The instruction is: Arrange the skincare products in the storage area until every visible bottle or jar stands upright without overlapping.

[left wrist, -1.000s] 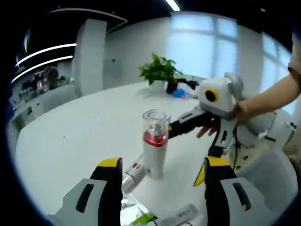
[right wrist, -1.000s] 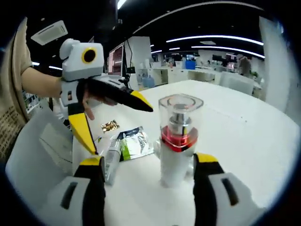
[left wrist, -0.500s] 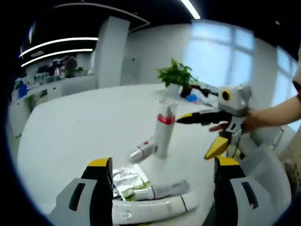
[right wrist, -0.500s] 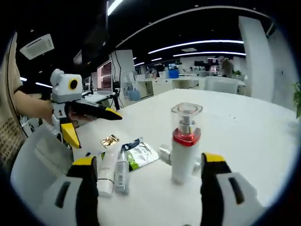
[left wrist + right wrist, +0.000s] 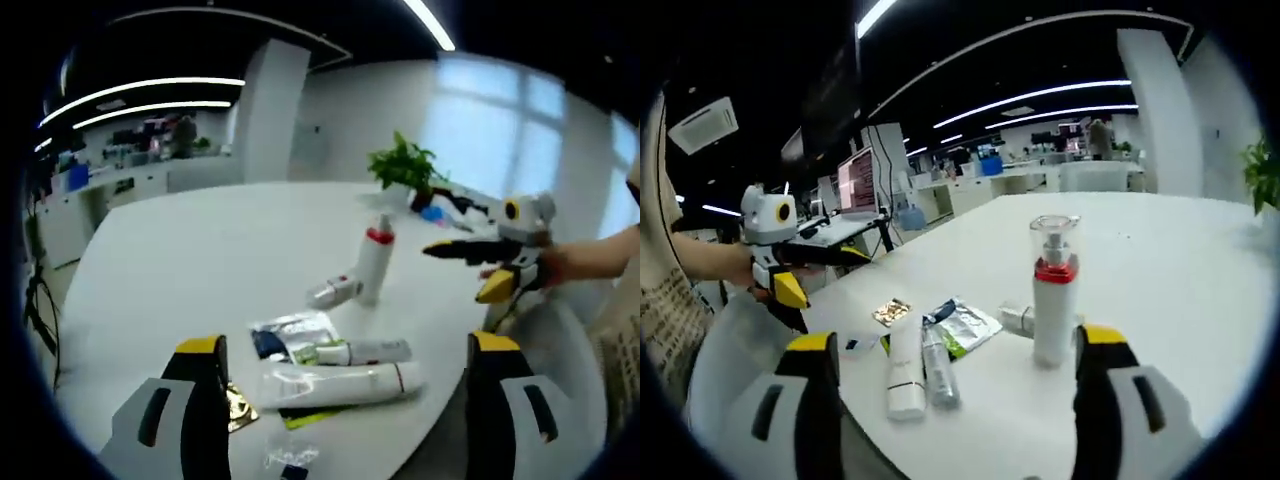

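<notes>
Table (image 5: 150,270) carries all products. Pump bottle (image 5: 1053,292) stands upright mid-table, small bottle (image 5: 334,292) lying against its base; two tubes (image 5: 335,383) flat nearer (on sachets). Both grippers' jaws spread, empty. Risk: righting the small bottle could topple its neighbour; tubes may roll.

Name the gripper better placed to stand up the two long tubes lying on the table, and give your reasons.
Left, probably. In the left gripper view the two tubes lie just ahead between its open jaws, with the right gripper farther off beyond the upright pump bottle. Both grippers are open and empty.
</notes>
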Demonstrator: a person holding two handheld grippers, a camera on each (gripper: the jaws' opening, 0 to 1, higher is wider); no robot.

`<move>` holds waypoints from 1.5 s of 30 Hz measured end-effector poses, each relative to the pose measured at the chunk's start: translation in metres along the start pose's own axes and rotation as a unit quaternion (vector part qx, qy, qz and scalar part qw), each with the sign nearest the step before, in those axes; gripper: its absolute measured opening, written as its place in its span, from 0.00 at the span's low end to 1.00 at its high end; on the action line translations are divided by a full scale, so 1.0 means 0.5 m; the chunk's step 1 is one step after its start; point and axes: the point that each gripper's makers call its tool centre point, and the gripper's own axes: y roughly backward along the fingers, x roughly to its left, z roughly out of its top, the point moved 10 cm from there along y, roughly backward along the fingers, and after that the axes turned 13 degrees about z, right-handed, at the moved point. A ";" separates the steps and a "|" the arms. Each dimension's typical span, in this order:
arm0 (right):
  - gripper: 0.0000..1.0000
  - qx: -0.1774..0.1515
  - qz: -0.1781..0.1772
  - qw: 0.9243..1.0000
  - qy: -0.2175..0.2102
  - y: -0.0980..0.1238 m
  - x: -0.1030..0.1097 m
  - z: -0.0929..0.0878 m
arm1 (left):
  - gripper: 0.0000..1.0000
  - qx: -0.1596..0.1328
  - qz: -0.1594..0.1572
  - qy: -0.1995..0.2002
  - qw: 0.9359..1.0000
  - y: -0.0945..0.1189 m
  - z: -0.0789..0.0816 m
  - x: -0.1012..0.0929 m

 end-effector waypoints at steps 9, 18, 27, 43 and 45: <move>0.99 0.008 -0.020 1.000 0.002 0.018 0.022 -0.006 | 0.97 0.002 0.021 0.005 1.000 0.053 -0.024 -0.003; 0.99 -0.022 -0.034 0.999 -0.007 0.028 0.038 0.008 | 0.97 0.001 0.054 0.006 0.999 0.081 -0.037 0.007; 0.99 -0.014 -0.031 0.999 -0.016 0.024 0.035 0.004 | 0.97 0.004 0.069 -0.006 0.998 0.079 -0.045 0.005; 0.96 0.002 -0.044 0.999 0.030 0.040 -0.072 0.092 | 0.97 -0.006 0.083 0.012 0.996 0.087 -0.043 0.010; 0.96 0.000 -0.048 0.998 0.042 0.037 -0.091 0.121 | 0.97 -0.007 0.086 0.015 0.996 0.088 -0.042 0.011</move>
